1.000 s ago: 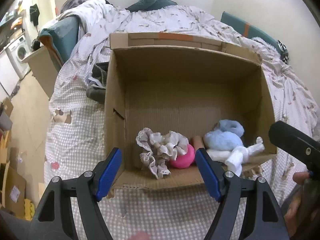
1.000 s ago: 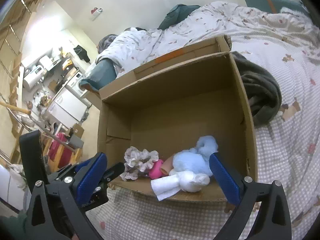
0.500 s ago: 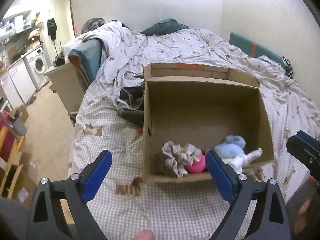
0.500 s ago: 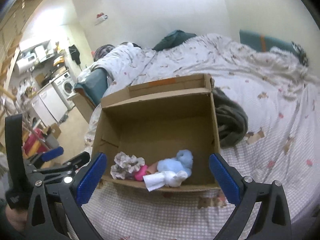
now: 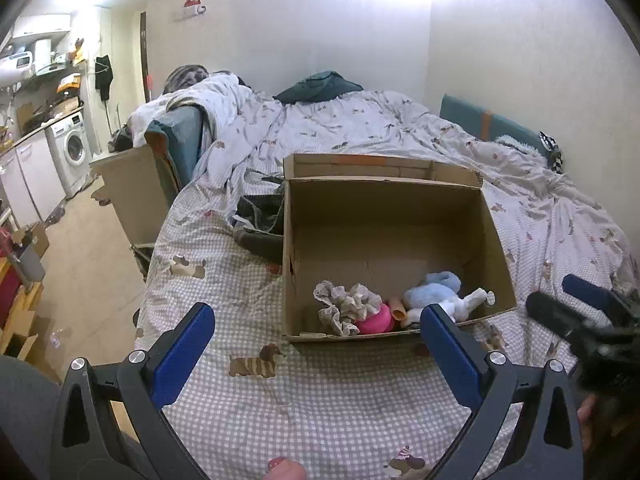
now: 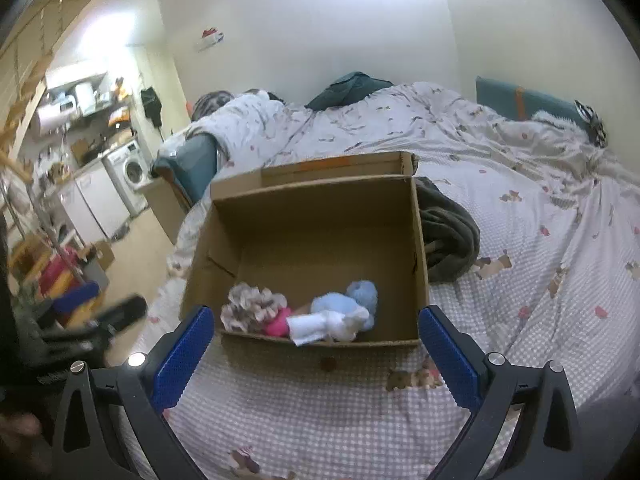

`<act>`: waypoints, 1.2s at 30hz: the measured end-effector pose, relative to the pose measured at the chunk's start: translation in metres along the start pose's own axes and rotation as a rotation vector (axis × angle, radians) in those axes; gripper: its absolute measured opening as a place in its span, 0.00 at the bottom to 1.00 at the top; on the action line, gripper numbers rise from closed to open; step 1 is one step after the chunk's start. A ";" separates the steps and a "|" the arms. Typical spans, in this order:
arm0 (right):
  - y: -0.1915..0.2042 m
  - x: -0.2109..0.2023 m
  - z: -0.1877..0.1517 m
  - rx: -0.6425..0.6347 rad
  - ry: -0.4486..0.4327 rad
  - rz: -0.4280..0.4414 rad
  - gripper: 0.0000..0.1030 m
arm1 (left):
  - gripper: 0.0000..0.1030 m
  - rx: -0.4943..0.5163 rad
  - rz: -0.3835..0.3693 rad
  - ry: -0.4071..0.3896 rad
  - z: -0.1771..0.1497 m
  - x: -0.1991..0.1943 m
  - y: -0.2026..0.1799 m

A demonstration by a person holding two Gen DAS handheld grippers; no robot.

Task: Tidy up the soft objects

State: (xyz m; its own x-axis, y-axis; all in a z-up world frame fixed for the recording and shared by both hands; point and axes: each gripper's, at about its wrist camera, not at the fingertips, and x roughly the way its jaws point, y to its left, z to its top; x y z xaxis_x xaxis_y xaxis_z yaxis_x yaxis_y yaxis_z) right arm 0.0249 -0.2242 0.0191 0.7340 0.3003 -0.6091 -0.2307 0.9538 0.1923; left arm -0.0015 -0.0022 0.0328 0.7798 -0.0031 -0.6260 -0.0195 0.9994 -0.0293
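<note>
Both hand-held grippers [image 5: 316,344] [image 6: 312,346] angled down, empty.

Open cardboard box [image 5: 384,216] on bed, frilly cloth [image 5: 346,306], pink ball [image 5: 376,320], blue plush [image 5: 430,292], white sock [image 5: 466,304] along near wall

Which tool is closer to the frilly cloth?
Left. The left tool, jaws opening, empty, hangs by the box corner nearest the frilly cloth; the right tool, off the opposite corner.
</note>
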 end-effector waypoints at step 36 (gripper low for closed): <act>-0.005 0.024 -0.007 0.036 0.065 -0.010 1.00 | 0.99 -0.064 -0.027 0.087 -0.009 0.024 0.002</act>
State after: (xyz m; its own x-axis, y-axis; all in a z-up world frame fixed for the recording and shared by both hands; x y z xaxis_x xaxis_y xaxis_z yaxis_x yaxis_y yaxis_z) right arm 0.0390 -0.2219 -0.0021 0.6926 0.2915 -0.6598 -0.1998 0.9564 0.2128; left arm 0.0110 -0.0004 0.0105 0.7233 -0.0361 -0.6896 -0.0411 0.9946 -0.0951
